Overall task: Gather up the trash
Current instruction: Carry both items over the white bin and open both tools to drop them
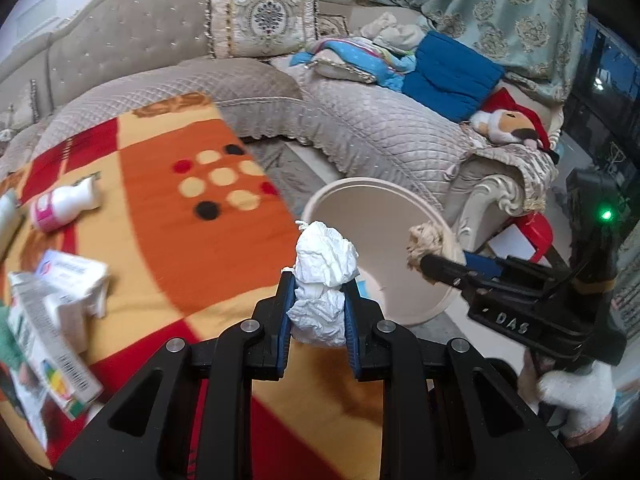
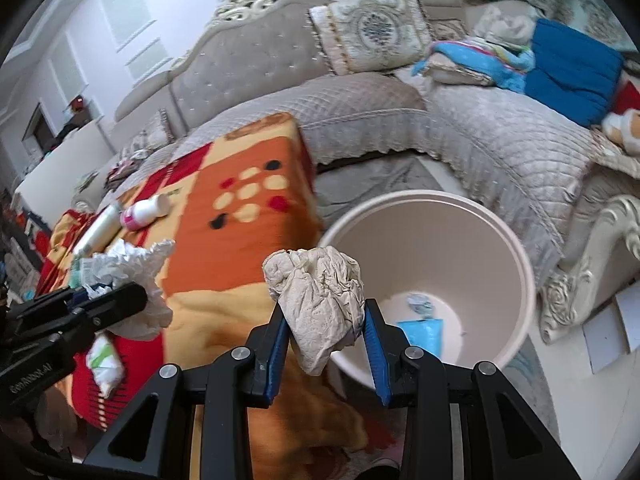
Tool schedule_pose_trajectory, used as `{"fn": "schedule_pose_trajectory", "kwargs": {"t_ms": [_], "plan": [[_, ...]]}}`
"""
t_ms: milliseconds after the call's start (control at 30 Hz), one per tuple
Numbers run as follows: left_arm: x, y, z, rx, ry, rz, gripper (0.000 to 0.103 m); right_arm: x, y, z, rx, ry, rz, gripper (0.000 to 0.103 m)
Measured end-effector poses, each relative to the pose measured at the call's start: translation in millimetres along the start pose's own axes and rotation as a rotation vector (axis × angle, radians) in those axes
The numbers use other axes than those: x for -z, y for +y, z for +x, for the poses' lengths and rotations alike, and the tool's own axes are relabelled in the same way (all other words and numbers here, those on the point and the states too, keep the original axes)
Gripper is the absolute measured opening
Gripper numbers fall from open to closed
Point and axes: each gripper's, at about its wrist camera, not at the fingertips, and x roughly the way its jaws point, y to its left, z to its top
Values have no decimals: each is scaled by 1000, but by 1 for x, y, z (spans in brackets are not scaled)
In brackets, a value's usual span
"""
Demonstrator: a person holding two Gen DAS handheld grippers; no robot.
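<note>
My left gripper (image 1: 318, 292) is shut on a crumpled white tissue (image 1: 324, 276), held over the edge of the orange patterned blanket (image 1: 168, 208), just left of the beige trash bin (image 1: 400, 216). My right gripper (image 2: 326, 312) is shut on a crumpled beige tissue (image 2: 320, 300), held at the bin's near left rim (image 2: 528, 280). The bin holds a blue wrapper (image 2: 422, 330) and a small scrap. In the left wrist view the right gripper (image 1: 424, 256) shows over the bin with the beige tissue (image 1: 424, 240). In the right wrist view the left gripper (image 2: 136, 300) shows with the white tissue (image 2: 132, 272).
On the blanket lie a white bottle with a pink label (image 1: 64, 204), cardboard boxes (image 1: 60, 292) and a green-white packet (image 2: 104, 364). A grey quilted sofa (image 1: 360, 120) with cushions, a blue pillow (image 1: 452, 76) and a plush toy (image 1: 508, 124) wraps behind the bin.
</note>
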Motion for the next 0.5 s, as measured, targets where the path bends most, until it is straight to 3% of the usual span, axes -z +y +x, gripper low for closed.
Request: {"fn": "schedule_pose_trajectory", "kwargs": {"t_ms": [500], "plan": [[-26, -25, 63, 79, 63, -63, 20, 1, -57, 20, 76, 40, 103, 34]]}}
